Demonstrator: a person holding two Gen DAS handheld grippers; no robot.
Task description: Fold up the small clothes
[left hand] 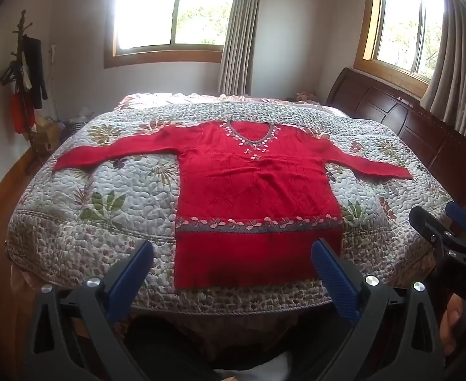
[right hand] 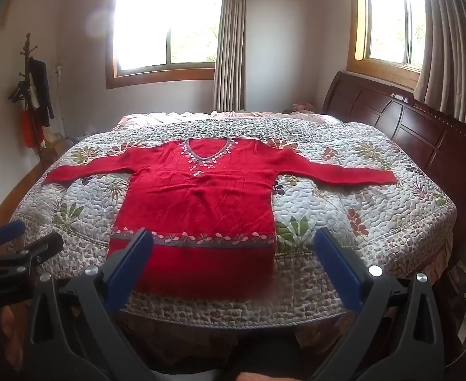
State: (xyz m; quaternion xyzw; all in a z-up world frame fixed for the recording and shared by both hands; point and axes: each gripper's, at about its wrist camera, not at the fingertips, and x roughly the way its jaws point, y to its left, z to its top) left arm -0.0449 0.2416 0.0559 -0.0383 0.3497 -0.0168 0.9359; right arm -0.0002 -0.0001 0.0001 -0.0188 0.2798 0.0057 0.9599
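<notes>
The sweater (left hand: 252, 187) lies flat, sleeves spread, on the bed (left hand: 106, 184), hem at the near edge. I hold the left gripper (left hand: 233, 273) and right gripper (right hand: 233, 263) short of it, both jaws spread and empty. I'd pinch one sleeve cuff cleanly and fold inward; only the left view shows a hand (left hand: 451, 324).

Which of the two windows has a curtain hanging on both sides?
The right-hand window, above the dark headboard. The left window shows a curtain only on its right side.
</notes>
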